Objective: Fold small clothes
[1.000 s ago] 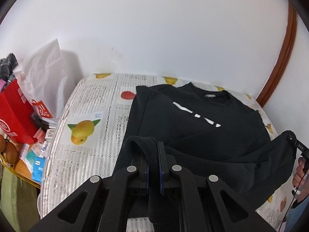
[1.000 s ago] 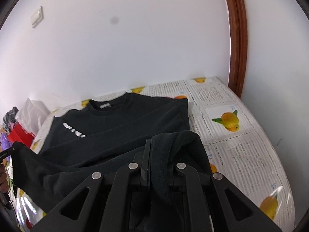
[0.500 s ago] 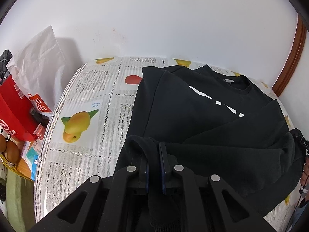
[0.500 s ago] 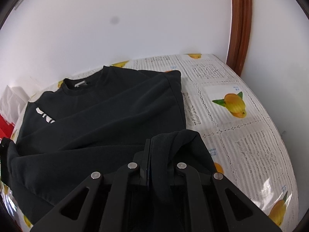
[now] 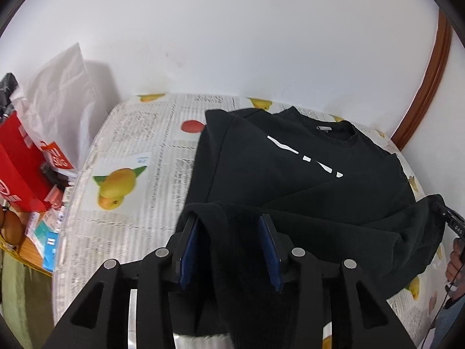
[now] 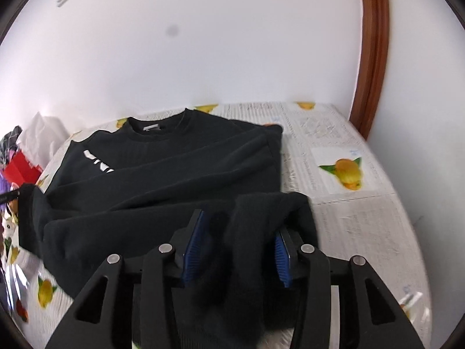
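Note:
A black sweatshirt [image 5: 276,174] with white chest marks lies flat on the fruit-print tablecloth [image 5: 130,145], collar toward the wall, its lower part folded up over the body. The left gripper [image 5: 228,221] sits at the fold's left corner. Its jaws are opening, and the black fabric hangs loose between the blue pads [image 5: 189,247]. In the right wrist view the same sweatshirt [image 6: 174,174] shows, with the right gripper [image 6: 241,224] at the fold's right corner. Those jaws are opening too, a bunch of cloth slack between them.
A red bag [image 5: 17,160] and a white paper bag [image 5: 61,101] stand beyond the table's left edge, with small packets below them. A brown door frame [image 6: 373,58] rises at the back right. White wall backs the table. A person's hand [image 5: 454,261] shows at the right edge.
Both grippers were shut on the sweatshirt's folded edge; now their jaws stand apart and the cloth sits loose between them. The fold has come down onto the shirt.

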A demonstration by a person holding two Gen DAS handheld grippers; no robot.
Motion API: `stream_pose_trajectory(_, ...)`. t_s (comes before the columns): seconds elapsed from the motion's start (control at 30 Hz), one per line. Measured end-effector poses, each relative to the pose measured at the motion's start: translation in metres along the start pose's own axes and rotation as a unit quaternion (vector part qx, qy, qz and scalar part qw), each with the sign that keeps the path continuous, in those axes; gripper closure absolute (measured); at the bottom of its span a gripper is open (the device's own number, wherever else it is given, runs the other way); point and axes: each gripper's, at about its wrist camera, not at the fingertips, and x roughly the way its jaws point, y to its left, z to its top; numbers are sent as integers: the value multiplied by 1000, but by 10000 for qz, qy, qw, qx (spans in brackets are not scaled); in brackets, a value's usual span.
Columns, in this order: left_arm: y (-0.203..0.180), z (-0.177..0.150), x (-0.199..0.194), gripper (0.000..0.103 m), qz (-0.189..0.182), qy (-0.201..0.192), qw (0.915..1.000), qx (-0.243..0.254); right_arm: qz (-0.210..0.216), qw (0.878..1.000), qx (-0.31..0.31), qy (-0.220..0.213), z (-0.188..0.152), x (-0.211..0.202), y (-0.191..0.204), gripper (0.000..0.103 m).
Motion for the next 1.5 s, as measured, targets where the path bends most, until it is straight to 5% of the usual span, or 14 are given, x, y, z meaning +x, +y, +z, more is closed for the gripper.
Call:
stream_pose_trajectory(0.23,17,-15,-19,58,168,-80,9998,-31,-129,9994,318,-59,-18,-31,-29,58)
stream_pose_trajectory(0.47,36,-37,-16,53,288,100,9994,-175,-702,9958,514,292,-39,-10,-44,58)
stream_pose_trajectory(0.83,57,-46,-20,53,203,26,9994,-279,-76,9934,1014,523,-44,27,-52,58)
stream_pose_trajectory(0.97,56,-54,-5,53,120,346,9992,-164,291,9901,1246,573,-45,34,-52,77)
stream_pose_trajectory(1.07,53,-58,11,62,-186,610,9975,-303,146,9938,956,540,-45,29,-40,89)
stream_pose_trajectory(1.17,45,-61,16,88,-274,654,9972,-244,91,9950,754,650,-44,23,-36,93)
stream_pose_trajectory(1.5,42,-90,-21,90,-252,581,9978,-183,-13,9940,744,802,-66,-10,-37,94)
